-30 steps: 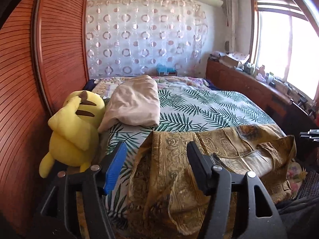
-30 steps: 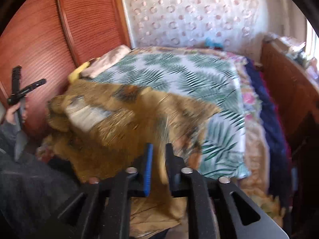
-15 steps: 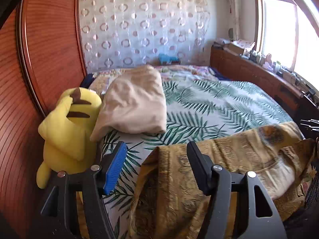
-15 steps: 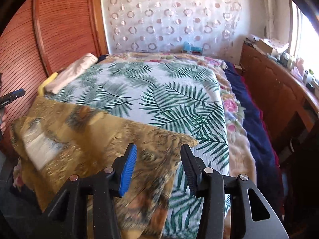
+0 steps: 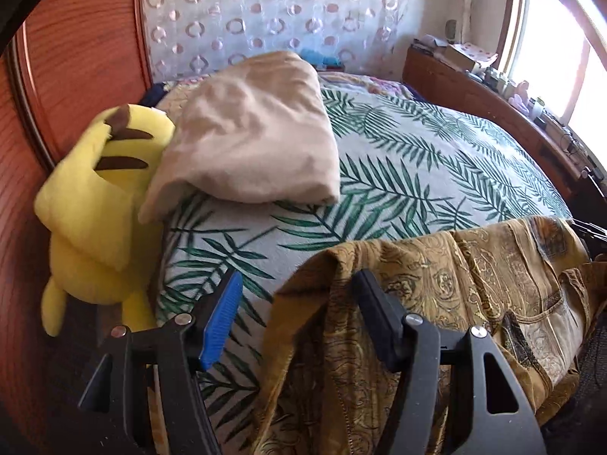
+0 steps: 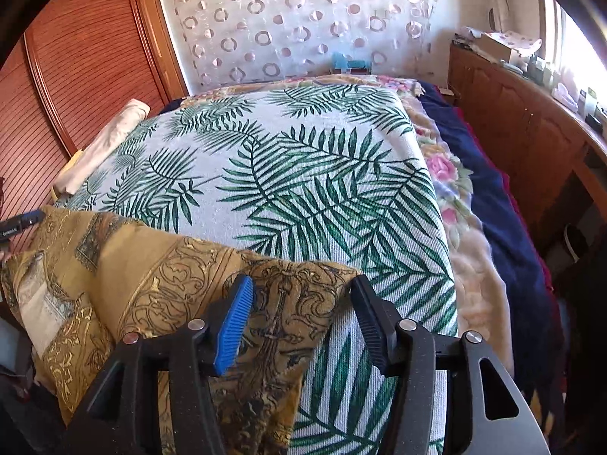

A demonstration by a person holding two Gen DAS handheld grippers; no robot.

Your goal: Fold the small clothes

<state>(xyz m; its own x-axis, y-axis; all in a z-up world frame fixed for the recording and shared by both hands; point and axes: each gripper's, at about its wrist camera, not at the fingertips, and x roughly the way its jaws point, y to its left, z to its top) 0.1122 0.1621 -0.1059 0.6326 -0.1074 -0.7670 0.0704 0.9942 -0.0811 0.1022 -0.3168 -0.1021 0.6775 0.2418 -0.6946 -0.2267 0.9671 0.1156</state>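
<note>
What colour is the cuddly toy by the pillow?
The cuddly toy is bright yellow with brown stripes, clearest in the left wrist view.

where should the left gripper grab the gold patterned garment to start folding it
Probably the raised corner of the gold patterned garment nearest the open left gripper. That edge humps up off the palm-leaf bedspread, so one finger could slide underneath, coming in from the pillow side.

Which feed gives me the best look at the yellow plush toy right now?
Left wrist view: the yellow plush toy shows nearly whole, slumped between the wooden wardrobe and the beige folded cloth. The right wrist view shows only a yellow sliver beside that cloth.
</note>
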